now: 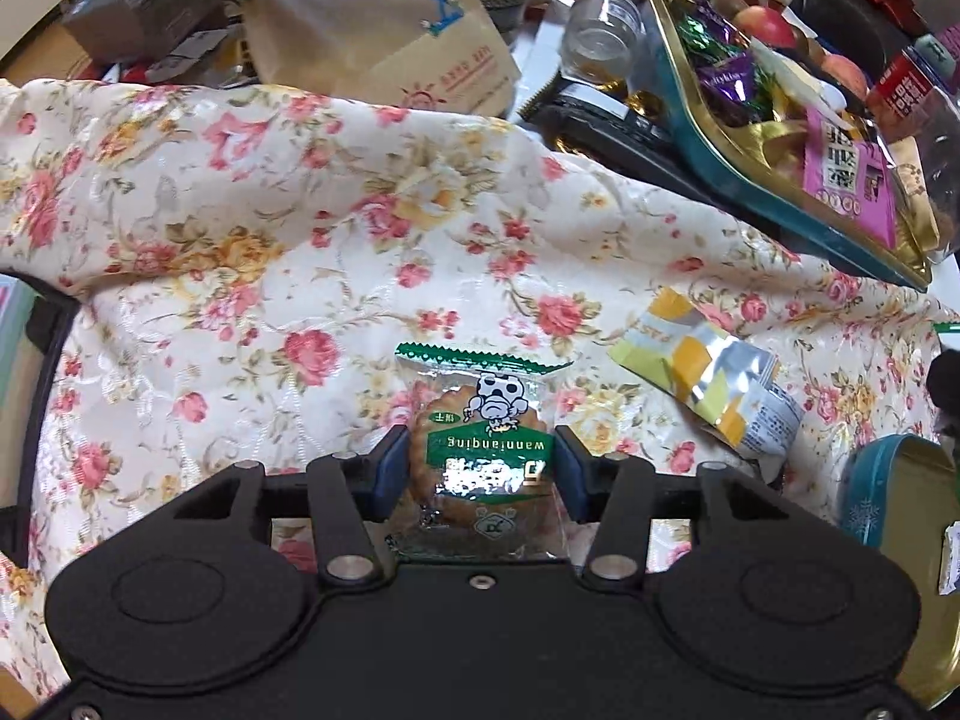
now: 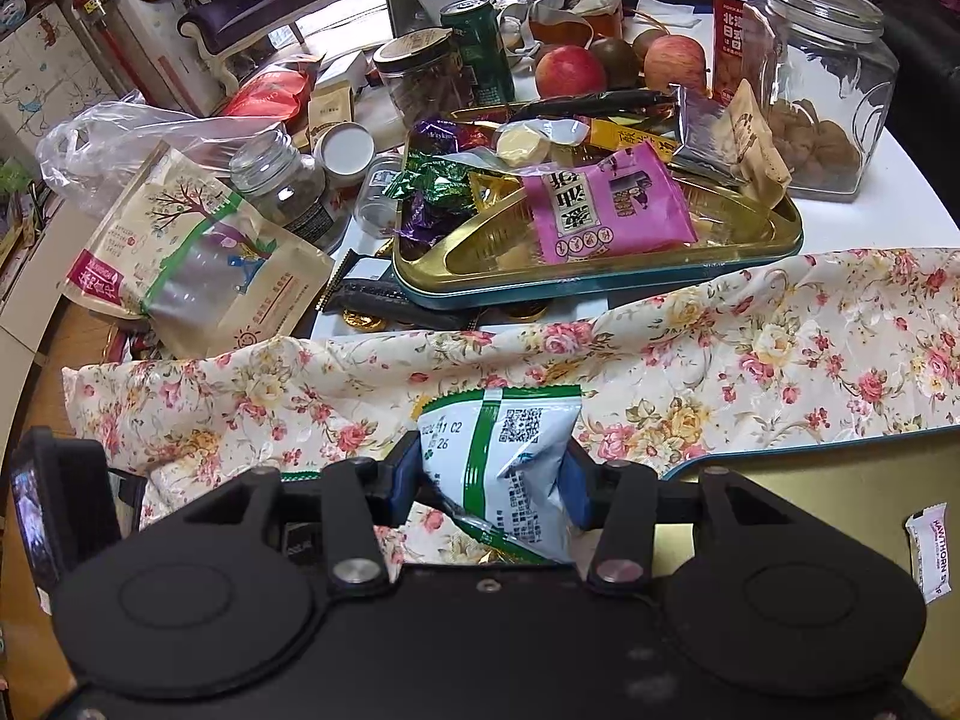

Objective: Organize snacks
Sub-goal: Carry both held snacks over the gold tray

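The left tool [image 1: 480,462] grips a biscuit pack [image 1: 483,450] at lower centre, above the floral cloth [image 1: 240,228]. The right tool [image 2: 492,474] grips a white-green packet [image 2: 504,468] at lower centre; the tray [image 2: 600,282] sits above.

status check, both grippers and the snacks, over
Left gripper shut on biscuit packet. Right gripper shut on white-green snack bag. Both over floral cloth. Teal tin ahead already crowded; yellow wrapper loose on cloth.

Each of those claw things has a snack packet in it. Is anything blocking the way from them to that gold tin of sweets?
Nothing visible does. The left gripper holds a biscuit packet, the right gripper a white-green packet. Only low floral cloth lies before the gold tin.
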`<state>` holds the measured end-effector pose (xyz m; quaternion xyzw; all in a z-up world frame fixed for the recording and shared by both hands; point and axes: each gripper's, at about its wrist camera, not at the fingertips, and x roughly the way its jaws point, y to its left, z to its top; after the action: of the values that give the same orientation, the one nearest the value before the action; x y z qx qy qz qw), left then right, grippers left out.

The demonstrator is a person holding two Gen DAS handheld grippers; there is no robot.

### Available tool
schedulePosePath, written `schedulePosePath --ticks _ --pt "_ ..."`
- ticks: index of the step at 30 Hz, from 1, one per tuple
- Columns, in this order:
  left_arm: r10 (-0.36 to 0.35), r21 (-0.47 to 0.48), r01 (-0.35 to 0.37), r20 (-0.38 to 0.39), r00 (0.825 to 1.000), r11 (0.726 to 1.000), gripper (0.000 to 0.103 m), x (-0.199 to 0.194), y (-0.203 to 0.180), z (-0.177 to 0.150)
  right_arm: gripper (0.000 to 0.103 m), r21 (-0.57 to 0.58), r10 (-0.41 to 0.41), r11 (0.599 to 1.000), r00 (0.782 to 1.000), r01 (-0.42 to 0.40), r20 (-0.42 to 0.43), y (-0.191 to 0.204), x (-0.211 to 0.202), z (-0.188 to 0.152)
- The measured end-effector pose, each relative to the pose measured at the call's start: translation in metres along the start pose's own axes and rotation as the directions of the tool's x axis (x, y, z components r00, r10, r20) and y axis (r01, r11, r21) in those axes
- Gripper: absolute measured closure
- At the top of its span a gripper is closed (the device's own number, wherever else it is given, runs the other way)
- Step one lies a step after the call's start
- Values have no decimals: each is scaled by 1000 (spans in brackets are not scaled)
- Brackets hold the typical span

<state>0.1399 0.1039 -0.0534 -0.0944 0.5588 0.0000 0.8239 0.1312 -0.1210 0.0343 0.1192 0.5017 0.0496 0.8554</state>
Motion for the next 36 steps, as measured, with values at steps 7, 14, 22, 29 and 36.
schedulePosePath --ticks 7,14,22,29,36 --pt "-1 -56 4 42 999 998 47 -41 23 7 53 -18 4 1000 1000 -4 -4 3 -1 -2" --pt "62 -65 -56 109 992 996 47 -72 22 10 53 -25 4 1000 1000 -3 2 -1 -6 -4" --pt "118 -119 -103 128 985 988 47 -95 15 14 53 -49 36 998 999 -37 -11 3 -10 -7" --pt "129 -109 -115 136 982 987 47 -110 3 12 53 -33 94 995 992 -97 -85 -5 -8 -15" --pt "86 -73 -77 126 988 994 47 -116 -23 5 53 49 7 999 999 -5 -51 -46 -26 -9"
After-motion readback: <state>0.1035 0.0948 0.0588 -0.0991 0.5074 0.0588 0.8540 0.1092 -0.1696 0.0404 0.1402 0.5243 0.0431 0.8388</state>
